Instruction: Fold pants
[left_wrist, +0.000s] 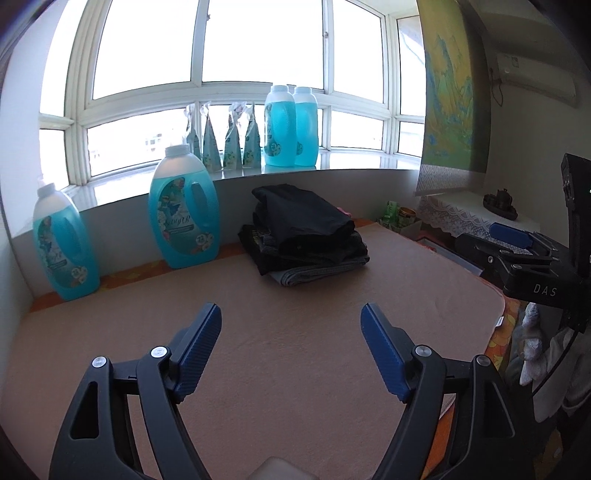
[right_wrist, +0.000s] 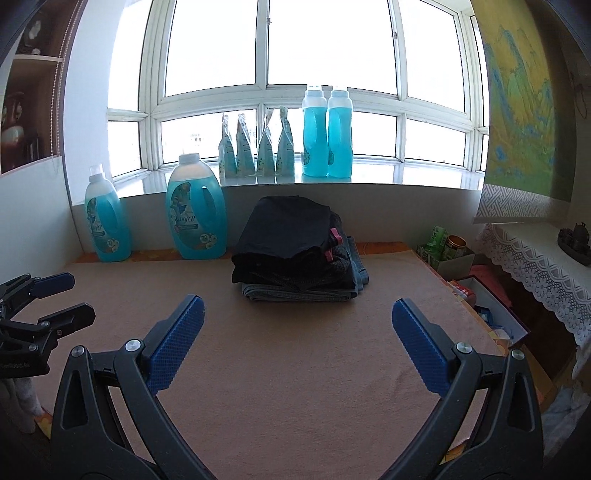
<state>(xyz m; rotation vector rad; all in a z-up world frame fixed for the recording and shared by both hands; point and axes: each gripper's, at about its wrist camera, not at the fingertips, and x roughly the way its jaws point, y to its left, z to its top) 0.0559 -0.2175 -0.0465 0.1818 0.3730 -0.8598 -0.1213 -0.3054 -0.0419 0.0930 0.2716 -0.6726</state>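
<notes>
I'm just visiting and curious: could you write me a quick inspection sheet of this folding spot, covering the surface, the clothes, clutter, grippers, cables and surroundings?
Surface: tan blanket, bare in front.
Job's things: stack of folded pants at the far edge, black pair on top, grey at the bottom.
Clutter: two blue detergent bottles on the blanket by the wall; open boxes on the right.
Grippers: left gripper open, empty; right gripper open, empty.
Cables: nothing seen on the blanket.
Surroundings: window sill with two more bottles and four pouches; lace-covered table on the right.
</notes>
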